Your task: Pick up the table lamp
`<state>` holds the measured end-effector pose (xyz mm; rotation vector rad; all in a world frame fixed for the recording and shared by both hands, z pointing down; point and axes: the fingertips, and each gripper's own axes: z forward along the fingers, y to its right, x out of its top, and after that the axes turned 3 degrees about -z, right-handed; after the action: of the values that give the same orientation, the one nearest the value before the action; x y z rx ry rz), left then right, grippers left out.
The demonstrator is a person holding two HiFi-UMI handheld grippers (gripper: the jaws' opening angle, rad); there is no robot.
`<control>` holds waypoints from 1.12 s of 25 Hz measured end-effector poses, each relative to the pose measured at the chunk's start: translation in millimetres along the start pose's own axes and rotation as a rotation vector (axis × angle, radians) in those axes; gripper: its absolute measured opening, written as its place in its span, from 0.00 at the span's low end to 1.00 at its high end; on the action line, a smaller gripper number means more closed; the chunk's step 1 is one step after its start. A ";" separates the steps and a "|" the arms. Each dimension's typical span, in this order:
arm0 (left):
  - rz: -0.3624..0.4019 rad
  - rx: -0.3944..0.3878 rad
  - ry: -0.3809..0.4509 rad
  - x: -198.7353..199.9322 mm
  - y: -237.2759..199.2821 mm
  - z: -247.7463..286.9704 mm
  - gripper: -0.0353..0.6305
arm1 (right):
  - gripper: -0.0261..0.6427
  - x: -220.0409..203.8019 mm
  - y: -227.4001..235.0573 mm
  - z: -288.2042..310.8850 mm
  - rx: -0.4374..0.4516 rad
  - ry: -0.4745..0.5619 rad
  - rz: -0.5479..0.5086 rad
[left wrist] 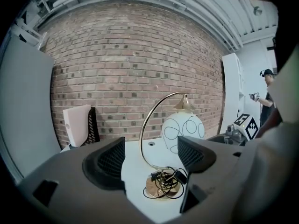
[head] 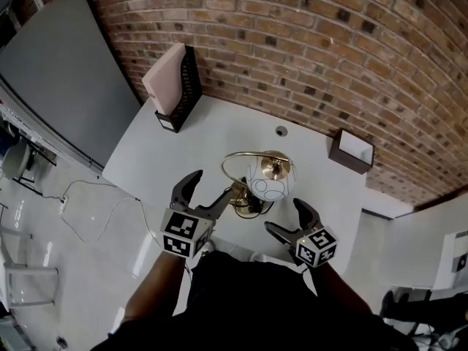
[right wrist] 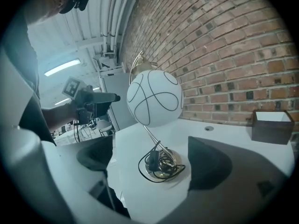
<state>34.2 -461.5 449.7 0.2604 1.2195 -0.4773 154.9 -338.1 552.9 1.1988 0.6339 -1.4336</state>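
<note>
Table lamp (head: pixel 262 181) stood upright near the front edge of the white counter (head: pixel 212 130), cord (right wrist: pixel 156 163) bundled on its base. Left tool (head: pixel 213 187) and right tool (head: pixel 282 216) were both spread wide and empty, flanking the base, probably lining up a two-sided grab.

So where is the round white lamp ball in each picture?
Head view: the lamp ball sits just below the middle, on the white table.
Left gripper view: the ball is right of the middle, under the gold arch.
Right gripper view: the ball looks big, just above the middle.
Shared landmark: the small round hole in the table shows in all three views.
</note>
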 end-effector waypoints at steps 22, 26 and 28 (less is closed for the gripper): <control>0.139 -0.301 -0.044 3.9 -14.3 56.4 0.38 | 0.49 -42.1 43.0 39.5 -0.324 -0.020 0.106; 0.162 -0.306 -0.048 2.1 -12.0 60.5 0.33 | 0.42 -55.4 52.1 55.1 -0.327 -0.071 0.087; 0.168 -0.307 -0.049 2.4 -11.6 60.9 0.32 | 0.41 -62.9 56.7 63.9 -0.326 -0.098 0.088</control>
<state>80.1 -499.0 468.3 0.0868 1.1935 -0.1469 180.2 -383.7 645.3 0.8845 0.7071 -1.2513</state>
